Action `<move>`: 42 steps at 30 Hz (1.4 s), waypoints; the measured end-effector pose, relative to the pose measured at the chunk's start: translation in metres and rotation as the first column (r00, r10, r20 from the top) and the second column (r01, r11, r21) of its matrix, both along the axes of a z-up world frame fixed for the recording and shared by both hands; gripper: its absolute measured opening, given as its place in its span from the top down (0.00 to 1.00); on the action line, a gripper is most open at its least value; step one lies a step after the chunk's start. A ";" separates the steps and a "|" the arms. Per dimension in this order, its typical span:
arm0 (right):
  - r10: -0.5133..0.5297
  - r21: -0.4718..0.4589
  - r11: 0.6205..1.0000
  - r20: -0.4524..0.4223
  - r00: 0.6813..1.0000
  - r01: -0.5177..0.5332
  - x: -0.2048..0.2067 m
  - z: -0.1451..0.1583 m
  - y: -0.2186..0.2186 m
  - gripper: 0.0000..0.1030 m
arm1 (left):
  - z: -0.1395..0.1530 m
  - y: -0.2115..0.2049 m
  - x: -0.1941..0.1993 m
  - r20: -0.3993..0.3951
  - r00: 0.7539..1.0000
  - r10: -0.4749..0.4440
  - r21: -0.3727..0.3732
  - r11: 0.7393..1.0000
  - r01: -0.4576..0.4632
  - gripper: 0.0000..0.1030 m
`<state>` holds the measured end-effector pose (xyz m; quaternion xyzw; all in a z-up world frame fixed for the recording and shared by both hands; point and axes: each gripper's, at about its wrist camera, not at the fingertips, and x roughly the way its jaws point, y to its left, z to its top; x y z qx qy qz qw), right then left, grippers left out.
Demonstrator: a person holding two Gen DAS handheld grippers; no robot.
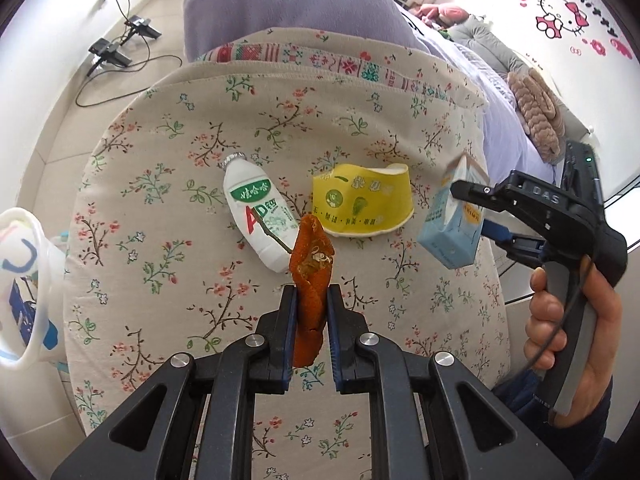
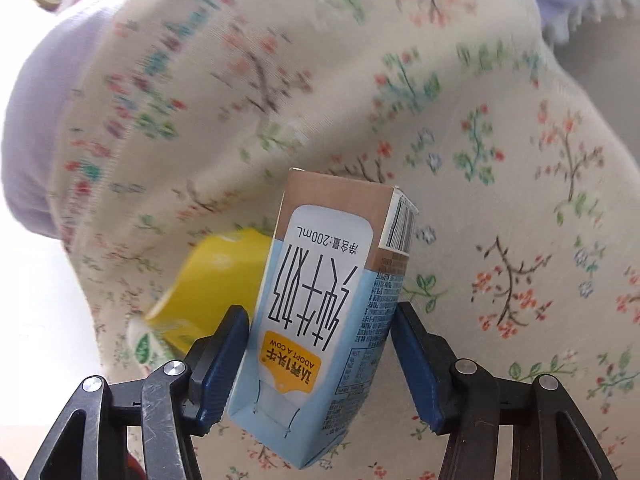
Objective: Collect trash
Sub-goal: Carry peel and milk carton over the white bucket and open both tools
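My left gripper [image 1: 312, 300] is shut on an orange peel [image 1: 310, 268] with a thin stem and holds it above the floral-cloth table [image 1: 160, 280]. My right gripper [image 2: 320, 328] is shut on a light-blue 200 mL milk carton [image 2: 332, 300]; it also shows in the left wrist view [image 1: 452, 220], lifted at the table's right edge by the right gripper [image 1: 460, 196]. A white AD drink bottle [image 1: 258, 212] and a squashed yellow paper cup [image 1: 360, 204] lie on the cloth. The yellow cup [image 2: 212, 284] shows behind the carton in the right wrist view.
A white plastic bag opening [image 1: 24, 296] hangs at the table's left edge. A bed with lilac sheet [image 1: 508, 132] and a brown knitted cushion [image 1: 538, 116] lies to the right. Cables and black devices [image 1: 120, 44] are on the floor at the far left.
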<state>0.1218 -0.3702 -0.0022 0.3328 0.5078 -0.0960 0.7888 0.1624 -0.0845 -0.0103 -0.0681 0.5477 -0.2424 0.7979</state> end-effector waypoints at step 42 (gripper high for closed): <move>0.698 -0.211 0.716 0.173 0.695 -0.666 0.031 0.001 0.285 0.38 | 0.009 0.214 0.024 -0.015 0.910 0.414 0.080 0.908 -0.411 0.85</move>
